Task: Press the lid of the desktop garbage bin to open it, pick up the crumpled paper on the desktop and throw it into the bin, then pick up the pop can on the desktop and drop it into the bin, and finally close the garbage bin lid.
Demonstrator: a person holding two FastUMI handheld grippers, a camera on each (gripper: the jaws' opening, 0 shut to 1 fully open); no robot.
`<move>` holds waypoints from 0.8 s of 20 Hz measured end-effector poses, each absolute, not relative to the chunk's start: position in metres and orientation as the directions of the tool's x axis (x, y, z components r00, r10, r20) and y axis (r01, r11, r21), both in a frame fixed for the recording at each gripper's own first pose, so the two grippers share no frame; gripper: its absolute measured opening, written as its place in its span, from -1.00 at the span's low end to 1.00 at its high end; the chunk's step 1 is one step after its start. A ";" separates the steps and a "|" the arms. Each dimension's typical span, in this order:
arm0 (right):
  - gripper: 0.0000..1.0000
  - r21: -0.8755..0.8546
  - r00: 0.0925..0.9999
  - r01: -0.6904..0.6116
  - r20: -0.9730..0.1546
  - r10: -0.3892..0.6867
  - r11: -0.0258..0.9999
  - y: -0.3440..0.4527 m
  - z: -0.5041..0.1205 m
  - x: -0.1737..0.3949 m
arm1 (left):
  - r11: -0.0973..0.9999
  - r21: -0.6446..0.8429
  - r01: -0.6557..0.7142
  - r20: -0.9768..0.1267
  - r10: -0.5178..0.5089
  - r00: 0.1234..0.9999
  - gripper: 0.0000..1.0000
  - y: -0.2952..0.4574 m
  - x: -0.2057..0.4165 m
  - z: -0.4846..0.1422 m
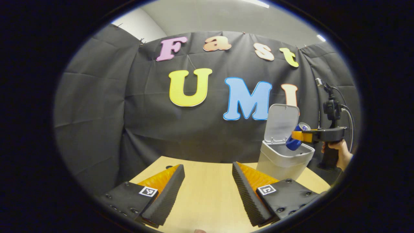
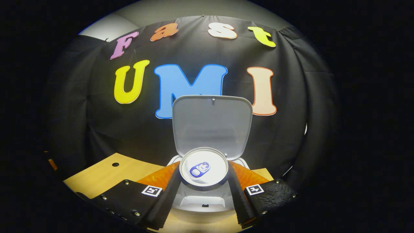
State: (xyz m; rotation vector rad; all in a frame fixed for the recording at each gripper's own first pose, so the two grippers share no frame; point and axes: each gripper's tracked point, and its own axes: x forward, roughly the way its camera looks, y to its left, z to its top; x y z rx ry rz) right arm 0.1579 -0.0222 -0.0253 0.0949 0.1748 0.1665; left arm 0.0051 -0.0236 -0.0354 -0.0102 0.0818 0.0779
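A grey desktop bin (image 1: 284, 161) stands at the table's far right with its lid (image 1: 280, 122) raised upright. Over its mouth hangs a blue pop can (image 1: 296, 137), tilted and held by the other gripper (image 1: 302, 136), which a hand (image 1: 339, 152) grips. In the right gripper view the can's silver top (image 2: 203, 166) faces the camera, my right gripper (image 2: 204, 174) shut on it, with the bin (image 2: 202, 202) and its open lid (image 2: 212, 124) just behind. My left gripper (image 1: 208, 184) stands open over the bare table. The bin's inside is hidden.
The light wooden table (image 1: 207, 194) stretches under my left gripper. A small round hole (image 2: 115, 164) sits in the tabletop at the far left in the right gripper view. The black cloth wall closes off the back.
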 end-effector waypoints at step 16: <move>0.82 0.112 0.973 -0.136 -0.172 0.154 0.984 -0.030 -0.029 0.161 | 0.999 0.005 -0.035 -0.078 0.035 0.996 0.94 -0.045 0.019 -0.036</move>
